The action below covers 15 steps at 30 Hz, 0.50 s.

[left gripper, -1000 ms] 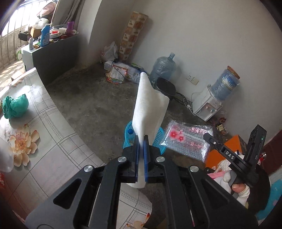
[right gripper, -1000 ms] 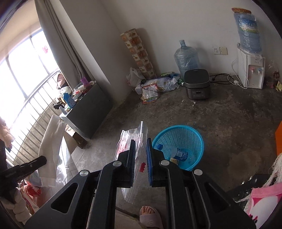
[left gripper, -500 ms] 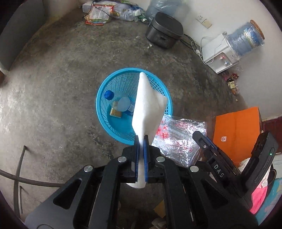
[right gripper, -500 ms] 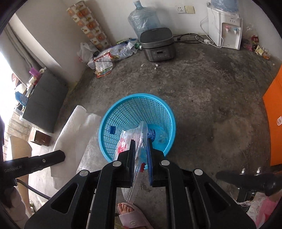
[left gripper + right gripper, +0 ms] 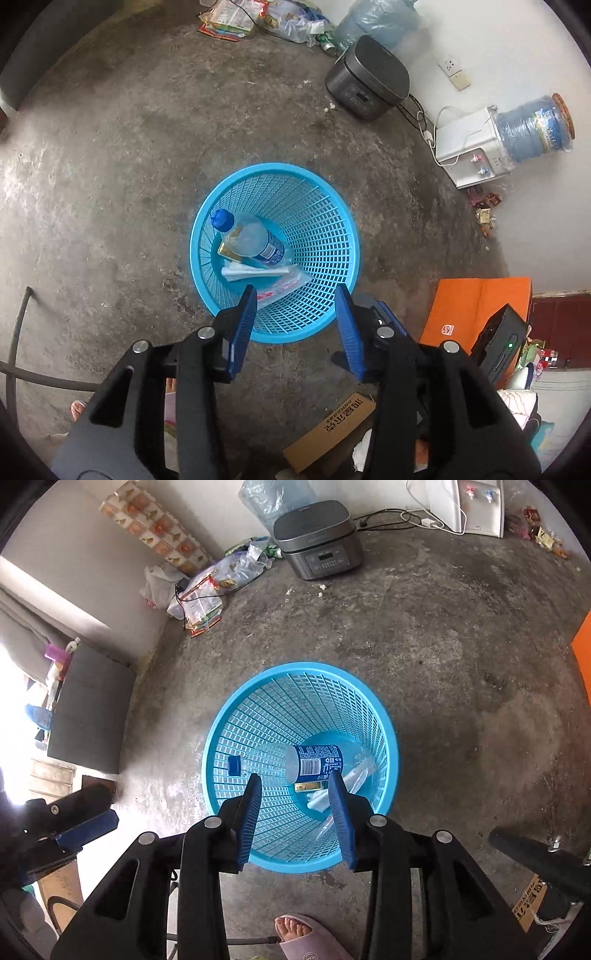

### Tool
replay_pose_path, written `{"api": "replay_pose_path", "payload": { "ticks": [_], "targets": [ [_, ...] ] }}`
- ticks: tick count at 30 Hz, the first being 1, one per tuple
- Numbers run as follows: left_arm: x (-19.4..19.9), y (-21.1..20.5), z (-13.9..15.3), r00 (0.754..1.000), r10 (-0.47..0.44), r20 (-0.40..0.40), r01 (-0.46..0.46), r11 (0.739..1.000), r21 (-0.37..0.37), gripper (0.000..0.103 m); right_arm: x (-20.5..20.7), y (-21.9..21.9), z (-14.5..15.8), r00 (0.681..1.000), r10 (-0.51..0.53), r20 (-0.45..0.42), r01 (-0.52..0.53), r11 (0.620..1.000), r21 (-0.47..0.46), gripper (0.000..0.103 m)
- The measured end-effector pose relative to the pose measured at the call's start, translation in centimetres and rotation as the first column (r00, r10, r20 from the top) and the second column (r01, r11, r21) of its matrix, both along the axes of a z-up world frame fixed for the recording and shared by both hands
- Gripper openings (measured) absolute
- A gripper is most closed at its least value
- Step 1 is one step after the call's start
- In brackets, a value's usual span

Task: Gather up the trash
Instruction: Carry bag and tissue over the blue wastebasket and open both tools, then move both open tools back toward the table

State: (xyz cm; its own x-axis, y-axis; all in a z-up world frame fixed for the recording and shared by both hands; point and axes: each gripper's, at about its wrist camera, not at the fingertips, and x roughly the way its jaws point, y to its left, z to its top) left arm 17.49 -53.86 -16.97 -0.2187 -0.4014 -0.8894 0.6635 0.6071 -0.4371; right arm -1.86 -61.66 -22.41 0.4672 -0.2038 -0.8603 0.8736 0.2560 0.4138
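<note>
On the bare concrete floor stands the blue basket, where the white tissue and clear plastic bag lie beside a bottle. Both look feather-light, limp and slippery; pinch an edge. Above the rim, left gripper and right gripper are opening, nothing between the jaws.

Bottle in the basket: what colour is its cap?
Blue. The bottle cap shows best in the left wrist view.

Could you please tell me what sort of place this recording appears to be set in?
Probably a lived-in room of a home: a bare concrete floor with a rice cooker, a water dispenser and a blue wastebasket.
</note>
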Motion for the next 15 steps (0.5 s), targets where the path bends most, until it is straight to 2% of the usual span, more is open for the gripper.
{"api": "replay_pose_path", "payload": {
  "ticks": [4, 7, 10, 12, 13, 15],
  "targets": [
    [0.3, 2.0, 4.8, 0.998, 0.025, 0.053, -0.020, 0.996, -0.089, 0.043, -0.6, 0.9, 1.8, 0.999, 0.009, 0.032, -0.008, 0.999, -0.042, 0.037],
    [-0.1, 4.2, 8.8, 0.992, 0.035, 0.119, -0.015, 0.986, -0.165, 0.050, -1.1, 1.8, 3.3, 0.998, 0.019, 0.055, -0.015, 0.998, -0.068, 0.037],
    [-1.1, 7.2, 13.1, 0.978, 0.041, 0.202, 0.007, 0.972, -0.234, 0.061, -1.6, 3.5, 5.6, 0.996, 0.043, 0.073, -0.034, 0.992, -0.124, 0.037],
    [-2.1, 9.8, 16.1, 0.963, 0.055, 0.263, 0.025, 0.956, -0.292, 0.070, -1.8, 5.0, 7.7, 0.993, 0.074, 0.088, -0.057, 0.982, -0.180, 0.040],
    [-2.6, 11.1, 17.4, 0.954, 0.069, 0.291, 0.029, 0.948, -0.318, 0.077, -1.8, 5.8, 8.7, 0.992, 0.089, 0.094, -0.068, 0.975, -0.211, 0.046],
    [-3.6, 14.3, 20.0, 0.934, 0.114, 0.339, 0.022, 0.927, -0.374, 0.084, -1.9, 7.7, 11.1, 0.986, 0.132, 0.104, -0.096, 0.951, -0.294, 0.054]
  ]
}}
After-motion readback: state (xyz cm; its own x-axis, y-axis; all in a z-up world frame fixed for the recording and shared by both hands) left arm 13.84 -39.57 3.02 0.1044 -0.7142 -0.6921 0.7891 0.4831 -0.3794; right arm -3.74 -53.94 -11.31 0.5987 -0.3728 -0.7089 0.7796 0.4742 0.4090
